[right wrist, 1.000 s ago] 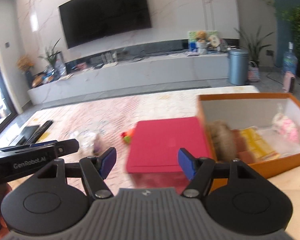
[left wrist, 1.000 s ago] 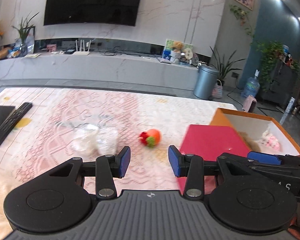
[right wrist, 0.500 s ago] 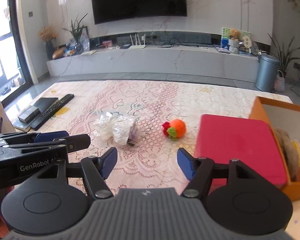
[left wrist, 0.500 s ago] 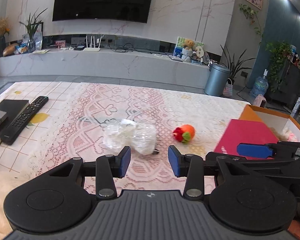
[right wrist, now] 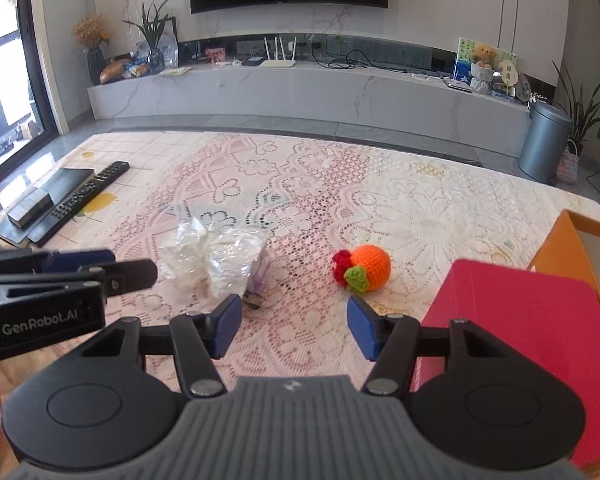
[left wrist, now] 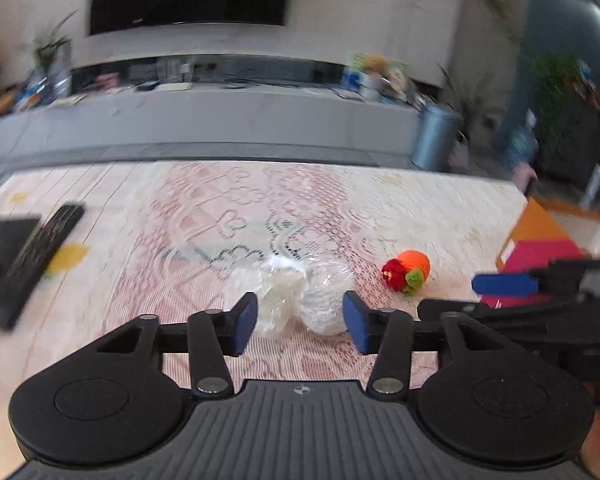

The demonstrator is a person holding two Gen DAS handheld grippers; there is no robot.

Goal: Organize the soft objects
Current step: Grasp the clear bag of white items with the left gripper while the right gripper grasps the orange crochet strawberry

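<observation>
Left gripper (left wrist: 300, 322) jaws apart, straddling crinkly plastic-wrapped bundle (left wrist: 296, 300) at frame centre. Right gripper (right wrist: 294, 326) jaws apart, empty; knitted orange toy (right wrist: 364, 267) just beyond. Risk: slippery film sliding out on closing, or lace tablecloth (right wrist: 400, 200) snagged.

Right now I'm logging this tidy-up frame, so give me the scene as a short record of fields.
surface: lace tablecloth
left gripper: open, plastic-wrapped bundle between its fingers, not gripped
right gripper: open, empty
loose toy: crocheted orange, right of the bundle
container: orange box, red lid beside it
far left: remote control
</observation>
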